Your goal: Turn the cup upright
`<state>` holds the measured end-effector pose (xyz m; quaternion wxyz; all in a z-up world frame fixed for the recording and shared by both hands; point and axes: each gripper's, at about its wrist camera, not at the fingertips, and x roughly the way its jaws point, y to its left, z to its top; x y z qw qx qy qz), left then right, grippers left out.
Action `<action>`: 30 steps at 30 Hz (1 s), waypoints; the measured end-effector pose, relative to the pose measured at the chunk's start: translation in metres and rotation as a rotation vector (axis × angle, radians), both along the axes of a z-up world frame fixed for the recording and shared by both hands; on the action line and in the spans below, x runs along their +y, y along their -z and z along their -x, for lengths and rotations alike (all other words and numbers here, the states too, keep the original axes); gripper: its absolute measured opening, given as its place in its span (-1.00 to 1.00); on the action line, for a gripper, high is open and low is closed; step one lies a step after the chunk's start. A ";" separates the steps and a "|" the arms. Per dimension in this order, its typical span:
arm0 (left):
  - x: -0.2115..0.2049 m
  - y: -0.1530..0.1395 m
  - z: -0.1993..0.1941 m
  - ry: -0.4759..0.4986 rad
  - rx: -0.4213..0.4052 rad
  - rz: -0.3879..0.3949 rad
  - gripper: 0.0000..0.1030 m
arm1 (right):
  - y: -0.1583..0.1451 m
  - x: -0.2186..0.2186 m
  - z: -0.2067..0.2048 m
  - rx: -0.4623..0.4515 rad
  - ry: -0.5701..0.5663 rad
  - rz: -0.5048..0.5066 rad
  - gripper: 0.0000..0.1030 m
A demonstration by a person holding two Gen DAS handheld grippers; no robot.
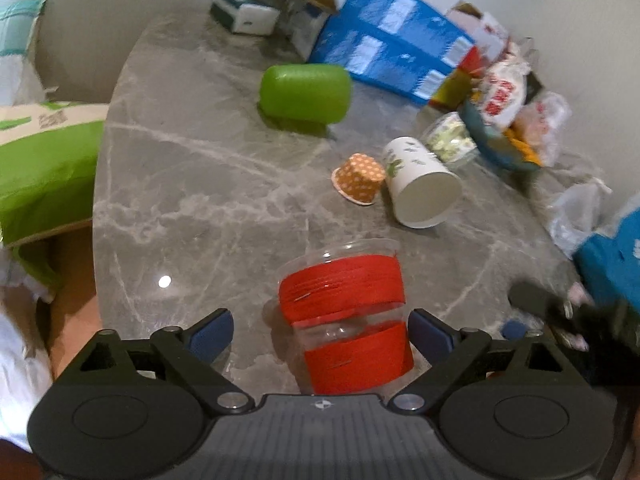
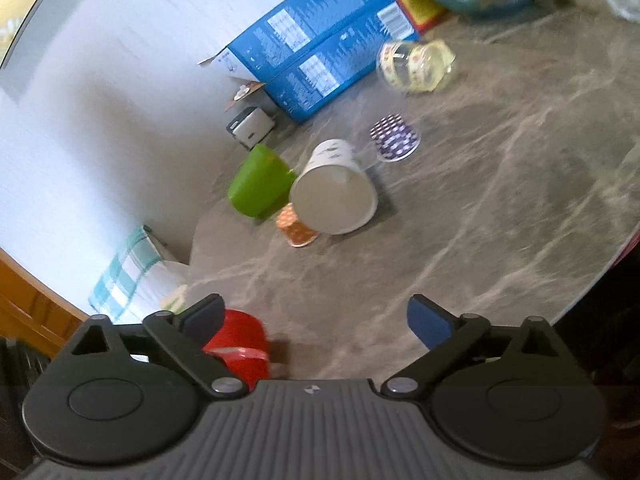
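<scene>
A clear plastic cup with red bands [image 1: 344, 316] stands with its mouth up on the grey marble table [image 1: 192, 184], between the open fingers of my left gripper [image 1: 320, 330], untouched by either pad. It also shows at the lower left of the right wrist view [image 2: 240, 344]. My right gripper [image 2: 316, 320] is open and empty above the table. A white paper cup [image 1: 420, 188] [image 2: 336, 192], a small orange dotted cup [image 1: 358, 178] [image 2: 296, 230], a green cup [image 1: 304, 94] [image 2: 258, 186], a clear patterned cup [image 1: 450, 140] [image 2: 416, 66] and a purple dotted cup [image 2: 394, 138] lie on their sides.
Blue cartons [image 1: 384, 48] [image 2: 308, 52], a small white box [image 1: 246, 14], a blue bowl of snack bags [image 1: 500, 120] and plastic bags [image 1: 576, 216] crowd the far and right edges. A green bag [image 1: 44, 168] sits beyond the table's left edge.
</scene>
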<state>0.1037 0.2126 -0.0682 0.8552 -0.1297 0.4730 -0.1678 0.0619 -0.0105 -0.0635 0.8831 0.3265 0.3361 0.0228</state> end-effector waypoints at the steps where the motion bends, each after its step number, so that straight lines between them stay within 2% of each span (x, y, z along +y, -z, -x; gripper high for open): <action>1: -0.002 0.000 -0.002 -0.014 0.011 -0.007 0.86 | 0.001 -0.002 0.003 0.006 -0.004 0.021 0.97; 7: -0.025 0.002 -0.018 -0.030 0.081 -0.077 0.82 | 0.007 -0.009 0.013 0.001 -0.034 0.110 0.97; 13: -0.043 -0.001 -0.030 -0.026 0.104 -0.130 0.77 | 0.014 -0.023 0.021 -0.023 -0.045 0.059 0.97; 14: -0.046 -0.003 -0.032 -0.025 0.101 -0.141 0.74 | 0.015 -0.025 0.022 -0.026 -0.046 0.052 0.97; 16: -0.053 -0.005 -0.034 -0.020 0.091 -0.179 0.52 | 0.016 -0.029 0.024 -0.033 -0.045 0.045 0.97; 18: -0.058 -0.005 -0.035 -0.016 0.091 -0.195 0.42 | 0.017 -0.032 0.027 -0.040 -0.042 0.038 0.97; 25: -0.061 -0.010 -0.035 -0.021 0.065 -0.228 0.36 | 0.017 -0.043 0.034 -0.057 -0.028 0.022 0.97; 30: -0.068 -0.012 -0.032 0.025 0.044 -0.236 0.35 | 0.015 -0.040 0.033 -0.053 -0.042 0.042 0.97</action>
